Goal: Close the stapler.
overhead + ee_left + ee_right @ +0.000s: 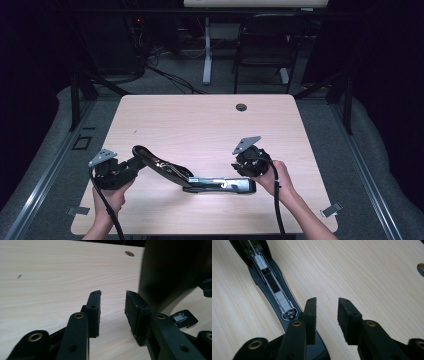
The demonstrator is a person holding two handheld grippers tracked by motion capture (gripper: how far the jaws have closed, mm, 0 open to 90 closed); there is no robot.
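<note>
With the opened black stapler (195,176) lying near the table's (200,120) front edge, both the left gripper (131,167) and right gripper (239,172) stand apart, gripping nothing, so I'd seat each squarely before clamping.

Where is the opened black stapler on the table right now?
In the high view, the opened black stapler lies near the front edge of the light wooden table, between the left gripper and right gripper.
</note>
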